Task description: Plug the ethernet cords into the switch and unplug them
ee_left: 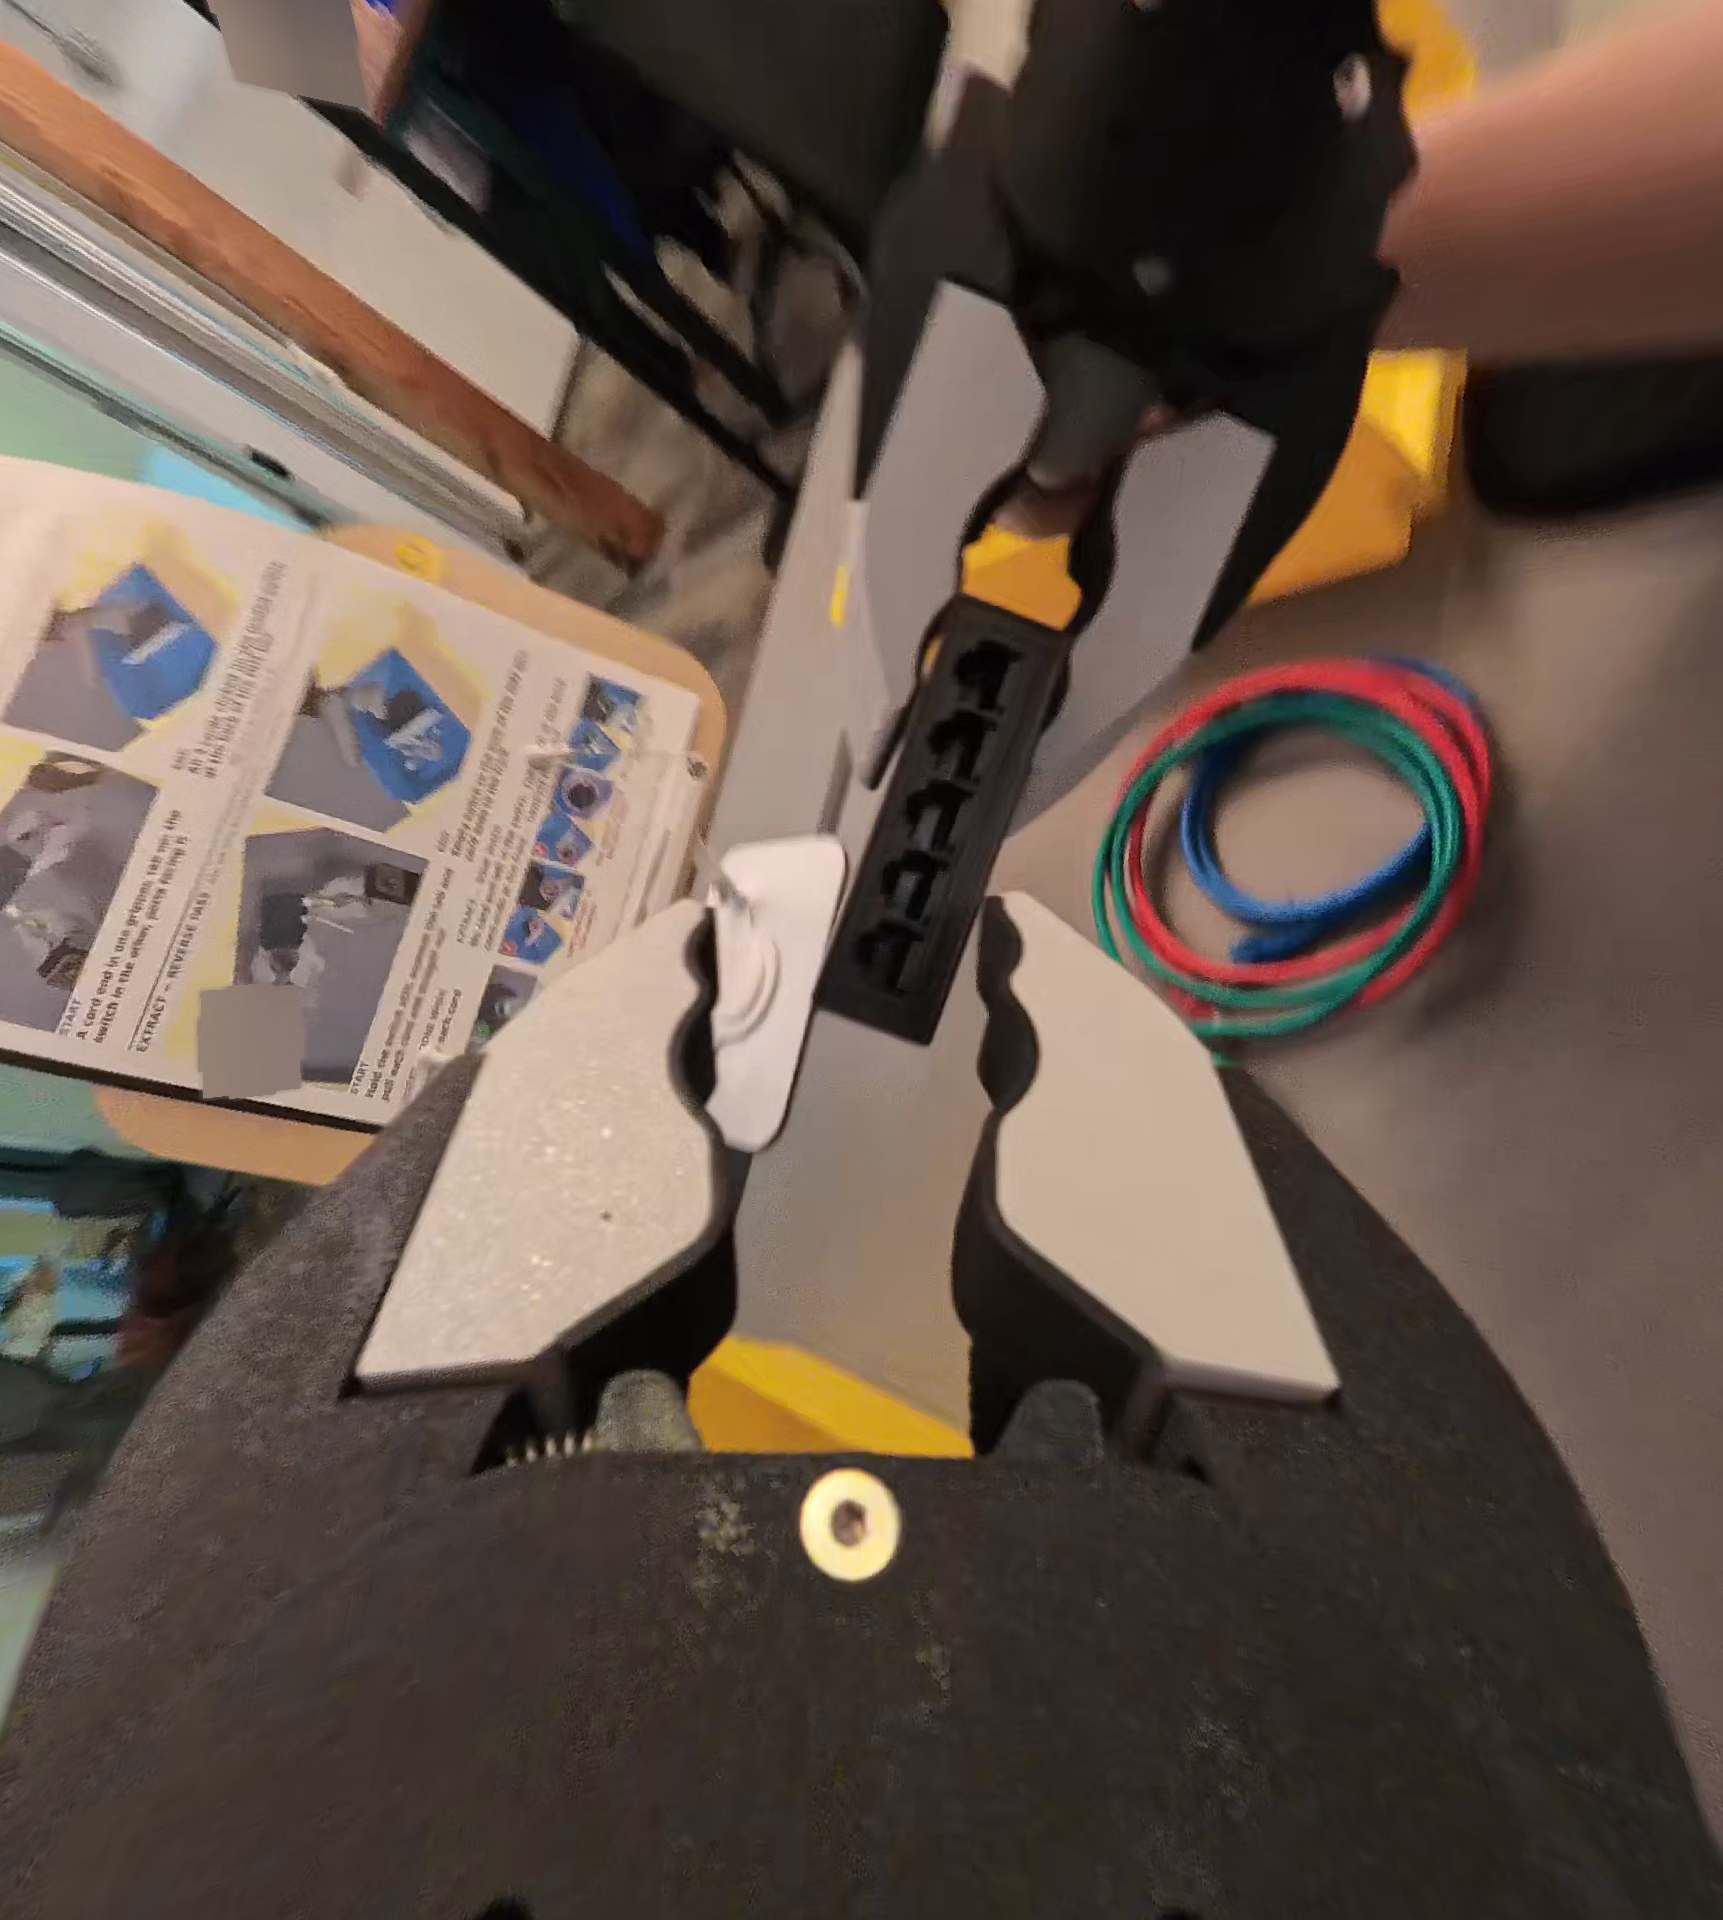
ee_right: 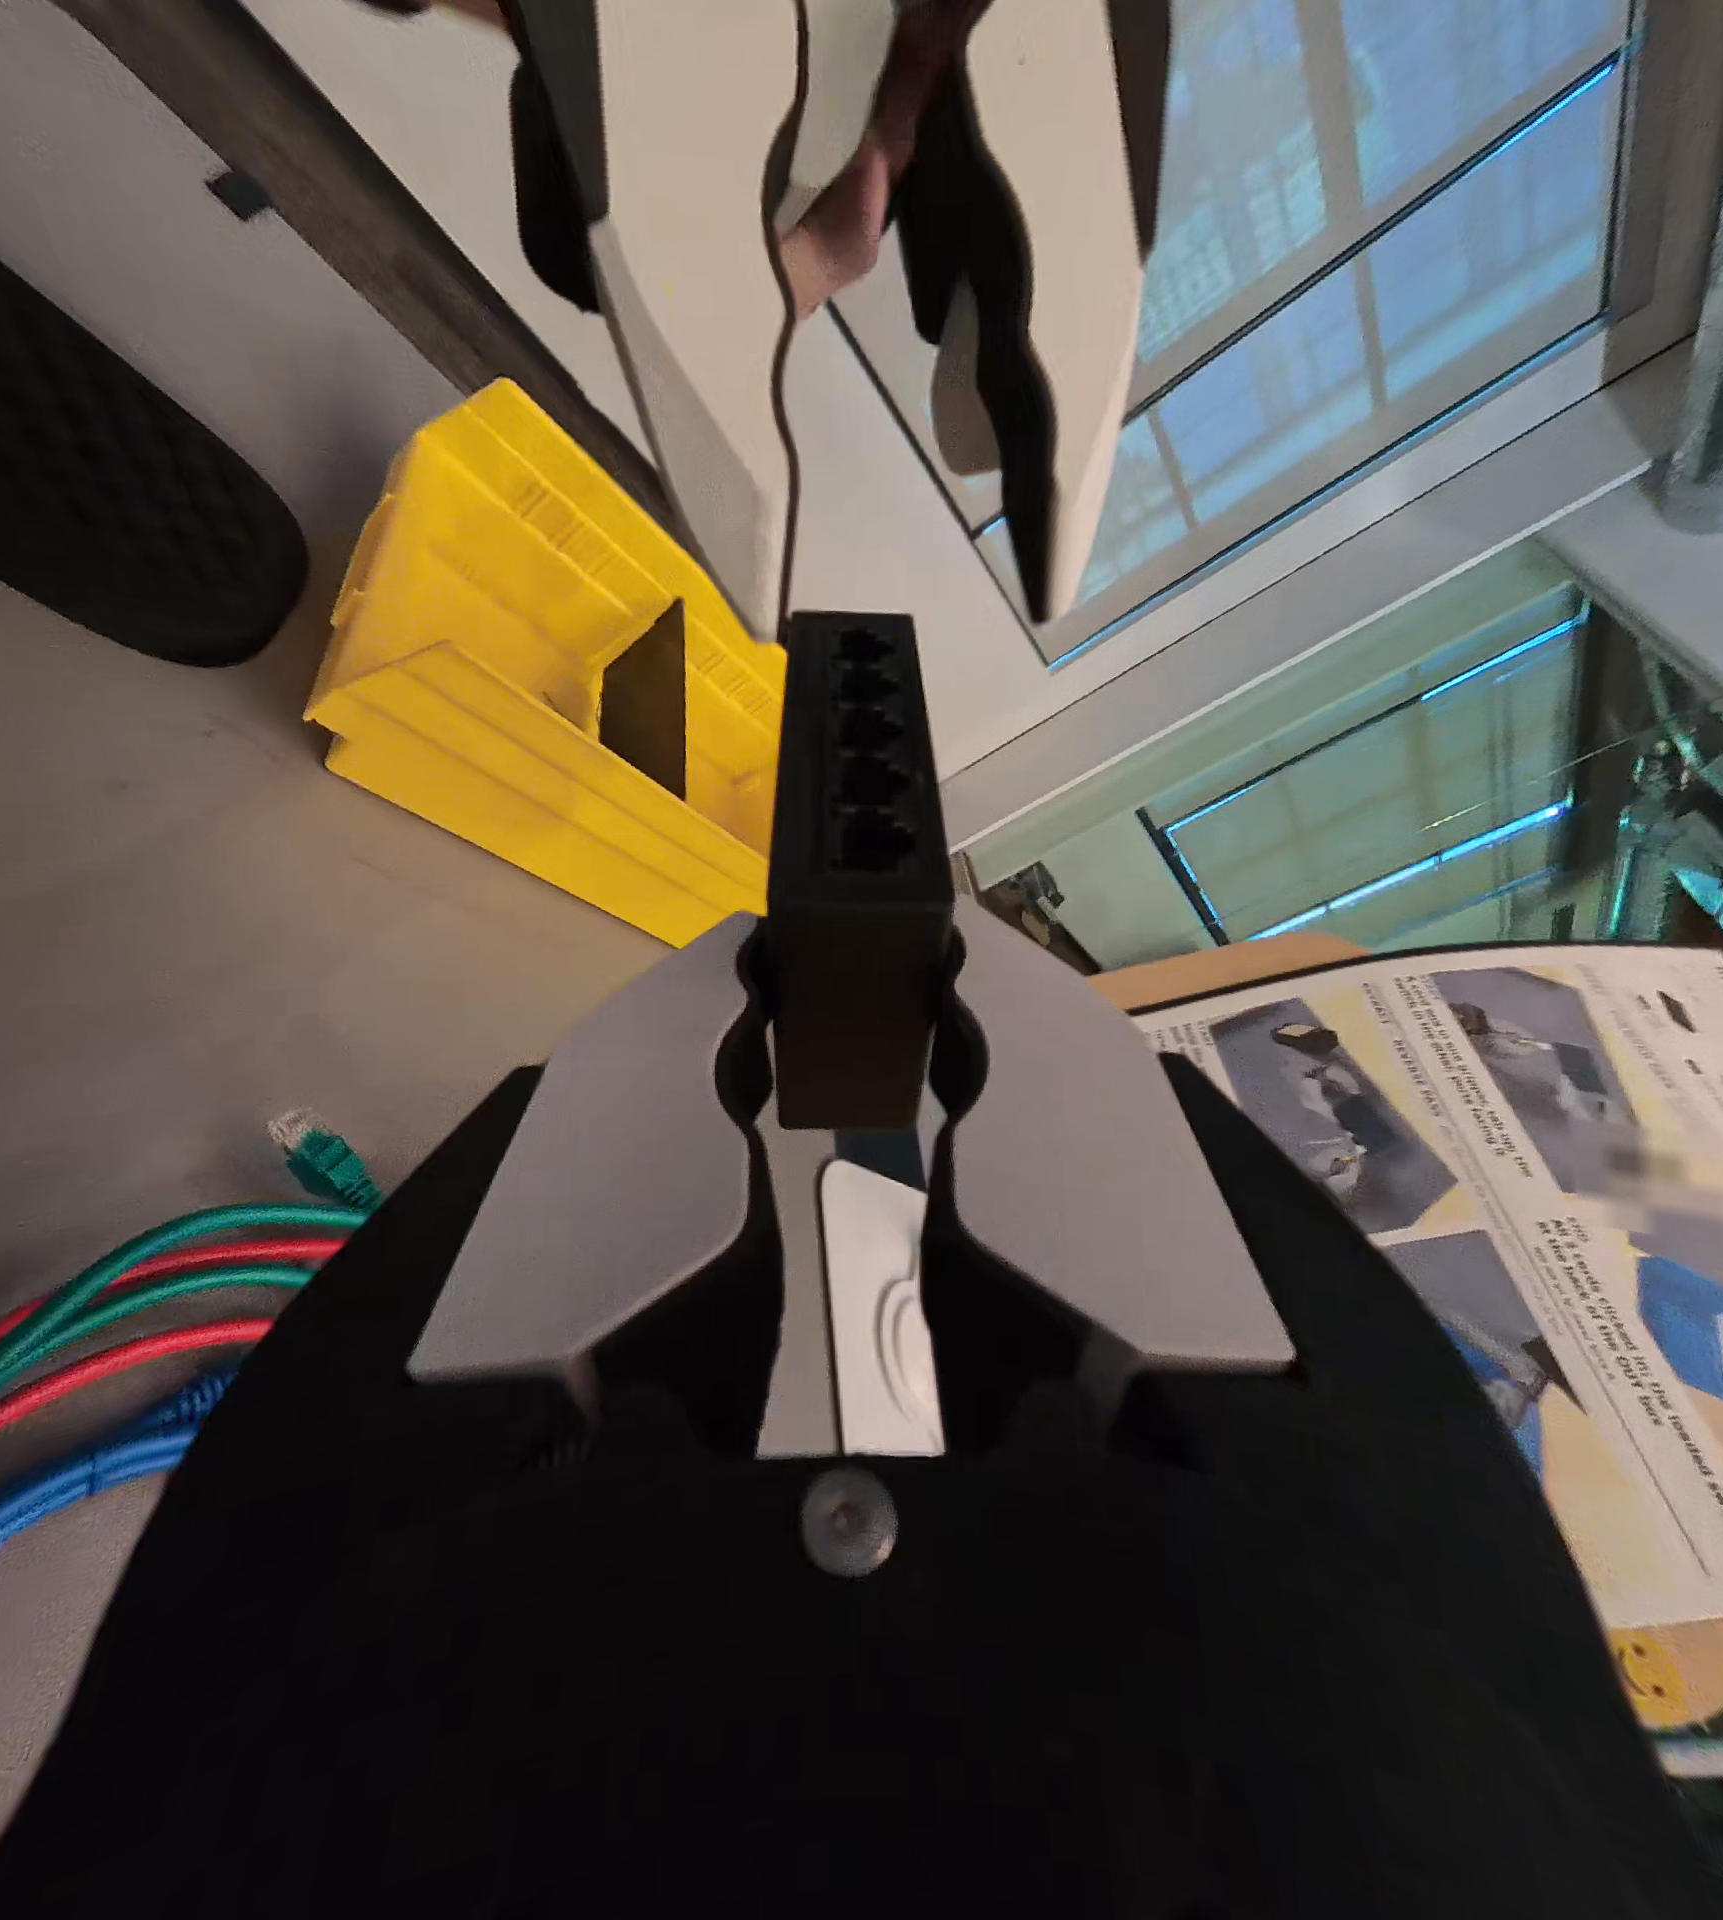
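A: What does the right gripper (ee_right: 852,1023) have?

B: Its jaws are closed on the near end of the black switch (ee_right: 852,831), held off the grey table (ee_right: 161,935), the row of ports empty and facing outward, the switch's long axis running straight ahead along the fingers.

A: And the left gripper (ee_left: 841,987)?

B: Jaws apart, holding nothing, facing the switch's far end and just beside it. It looks tilted, rolled over relative to the table.

A: The cords?

B: The coil of red, green and blue ethernet cords (ee_left: 1293,852) lies flat on the table beside the switch, well clear of both grippers. A yellow bin (ee_right: 524,686) sits behind the switch, an instruction sheet (ee_left: 244,790) on its other side.

A: So the empty one fetches?

B: I'd judge so: the left gripper is free and must swing sideways to the coil.
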`<control>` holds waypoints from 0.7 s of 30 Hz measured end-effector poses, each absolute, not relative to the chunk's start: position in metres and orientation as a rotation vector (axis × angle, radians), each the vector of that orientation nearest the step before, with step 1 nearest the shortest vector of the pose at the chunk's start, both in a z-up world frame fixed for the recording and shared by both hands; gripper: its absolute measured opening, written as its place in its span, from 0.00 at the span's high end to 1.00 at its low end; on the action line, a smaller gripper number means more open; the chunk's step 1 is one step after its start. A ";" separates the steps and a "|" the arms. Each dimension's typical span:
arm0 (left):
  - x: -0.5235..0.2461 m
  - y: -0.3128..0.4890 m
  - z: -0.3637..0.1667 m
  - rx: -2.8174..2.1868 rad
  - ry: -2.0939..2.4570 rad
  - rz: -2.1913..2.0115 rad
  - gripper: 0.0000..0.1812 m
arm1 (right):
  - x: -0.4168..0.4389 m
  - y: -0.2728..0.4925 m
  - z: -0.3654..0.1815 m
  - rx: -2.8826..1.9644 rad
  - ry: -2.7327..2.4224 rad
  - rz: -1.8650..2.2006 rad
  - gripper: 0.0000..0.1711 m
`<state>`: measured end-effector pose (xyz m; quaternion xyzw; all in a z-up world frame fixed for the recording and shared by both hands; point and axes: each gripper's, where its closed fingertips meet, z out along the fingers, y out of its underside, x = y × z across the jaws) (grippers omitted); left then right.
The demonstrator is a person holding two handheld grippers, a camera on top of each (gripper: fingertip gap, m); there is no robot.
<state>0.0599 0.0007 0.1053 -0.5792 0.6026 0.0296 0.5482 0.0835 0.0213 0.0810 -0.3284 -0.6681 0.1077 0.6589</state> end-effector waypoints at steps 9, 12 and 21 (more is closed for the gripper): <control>0.084 0.001 0.109 -1.113 1.245 -0.171 0.68 | 0.101 -0.005 0.107 -0.599 -1.465 0.559 0.84; 0.097 0.002 0.106 -1.016 1.282 -0.112 0.72 | 0.104 -0.010 0.108 -0.523 -1.456 0.613 0.84; 0.112 0.022 0.072 -0.901 1.438 0.038 0.80 | 0.101 0.011 0.080 -0.542 -1.525 0.568 0.83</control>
